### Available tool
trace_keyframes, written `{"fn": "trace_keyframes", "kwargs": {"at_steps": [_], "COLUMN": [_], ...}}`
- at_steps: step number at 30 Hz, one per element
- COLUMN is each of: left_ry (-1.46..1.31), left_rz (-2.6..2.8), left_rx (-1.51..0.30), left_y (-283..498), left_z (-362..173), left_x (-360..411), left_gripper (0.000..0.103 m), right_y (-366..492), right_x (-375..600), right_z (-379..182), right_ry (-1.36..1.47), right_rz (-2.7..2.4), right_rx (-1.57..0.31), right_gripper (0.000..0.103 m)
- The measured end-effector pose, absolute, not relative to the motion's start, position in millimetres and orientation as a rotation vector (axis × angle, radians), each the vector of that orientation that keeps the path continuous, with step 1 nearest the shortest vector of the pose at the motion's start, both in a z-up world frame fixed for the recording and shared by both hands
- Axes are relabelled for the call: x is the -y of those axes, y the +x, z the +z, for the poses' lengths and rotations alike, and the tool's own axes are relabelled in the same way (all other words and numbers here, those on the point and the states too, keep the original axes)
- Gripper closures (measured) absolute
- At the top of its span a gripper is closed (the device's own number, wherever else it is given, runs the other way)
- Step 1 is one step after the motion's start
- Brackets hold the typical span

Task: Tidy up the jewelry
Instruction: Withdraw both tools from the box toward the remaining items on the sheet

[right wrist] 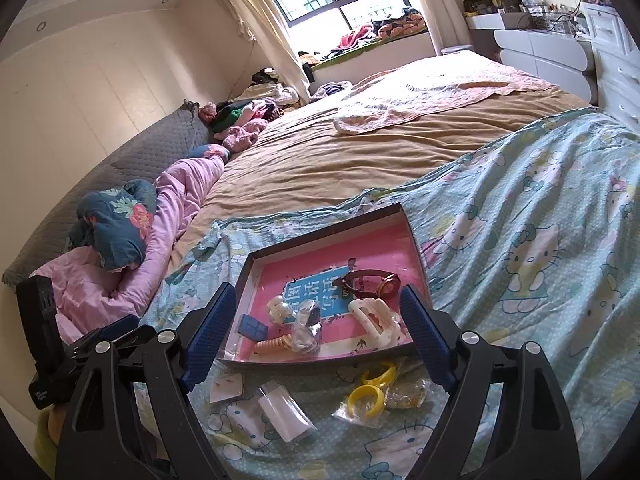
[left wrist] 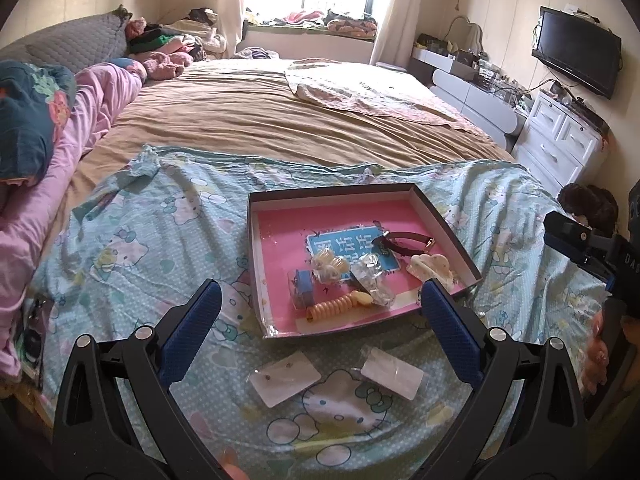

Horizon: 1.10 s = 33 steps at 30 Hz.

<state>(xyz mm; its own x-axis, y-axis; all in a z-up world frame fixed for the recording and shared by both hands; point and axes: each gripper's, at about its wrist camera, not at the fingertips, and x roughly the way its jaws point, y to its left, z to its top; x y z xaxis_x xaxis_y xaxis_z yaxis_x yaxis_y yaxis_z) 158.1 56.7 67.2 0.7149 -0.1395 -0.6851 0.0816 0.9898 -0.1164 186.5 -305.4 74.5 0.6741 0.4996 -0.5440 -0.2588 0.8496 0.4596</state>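
A shallow box with a pink floor [left wrist: 280, 240] [right wrist: 372, 244] lies on the Hello Kitty sheet. In it are a dark red watch [left wrist: 404, 242] [right wrist: 372, 282], a white hair clip [left wrist: 430, 266] [right wrist: 376, 316], an orange spiral hair tie [left wrist: 332, 306] [right wrist: 272, 345], a blue square piece [left wrist: 306, 284] [right wrist: 252, 327] and clear packets [left wrist: 374, 276] [right wrist: 306, 330]. In front of the box lie earring cards in clear bags [left wrist: 284, 376] [left wrist: 392, 372] [right wrist: 286, 408]. Yellow rings in a bag [right wrist: 366, 398] show in the right wrist view. My left gripper [left wrist: 322, 332] is open and empty above the cards. My right gripper [right wrist: 318, 340] is open and empty over the box's near edge.
The box sits on a blue-green cartoon sheet [left wrist: 160, 240] over a tan bed cover [left wrist: 260, 120]. Pink bedding and pillows [left wrist: 60, 152] lie at the left. White drawers [left wrist: 560, 140] and a wall TV [left wrist: 576, 56] stand at the right.
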Motion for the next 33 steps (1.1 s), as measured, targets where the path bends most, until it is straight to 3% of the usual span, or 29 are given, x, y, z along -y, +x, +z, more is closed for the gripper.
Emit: {"fn": "trace_keyframes", "kwargs": {"at_steps": [33], "left_ry": [-0.044], "left_rz": [-0.094], "left_rx": [-0.792], "left_y": [107], "left_z": [33], "left_x": [-68], "left_gripper": [0.01], "right_y": [147], "right_x": [282], "right_z": [45], "right_ry": [0.287], "right_rz": [0.435], "right_rx": [-0.849], "right_gripper": [0.021]}}
